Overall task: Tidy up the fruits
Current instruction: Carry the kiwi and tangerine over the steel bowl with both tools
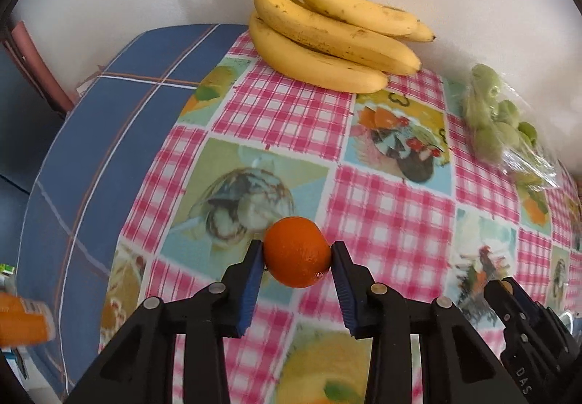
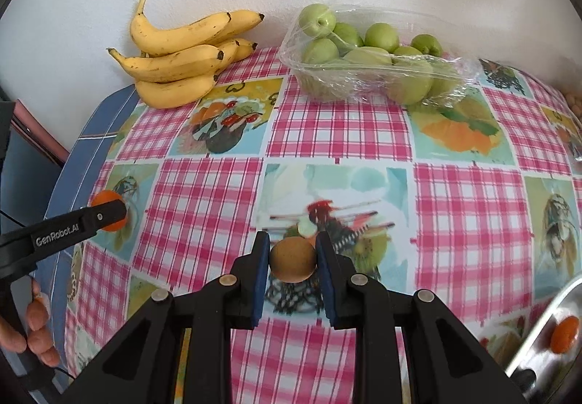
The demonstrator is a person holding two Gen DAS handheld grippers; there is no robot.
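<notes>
My left gripper (image 1: 296, 254) is shut on an orange (image 1: 296, 251) and holds it above the checked tablecloth (image 1: 382, 222). It also shows at the left of the right wrist view (image 2: 109, 211). My right gripper (image 2: 293, 254) is shut on a brown kiwi (image 2: 293, 260) over the middle of the table. A bunch of yellow bananas (image 1: 327, 36) lies at the back against the wall, and shows in the right wrist view (image 2: 182, 54) too. Green plums in a clear plastic tray (image 2: 367, 54) sit at the back right.
A shiny metal bowl (image 2: 538, 335) at the lower right edge mirrors an orange shape. A blue plaid cloth (image 1: 109, 134) covers the table's left side. A white wall stands behind. An orange packet (image 1: 22, 320) shows at the far left.
</notes>
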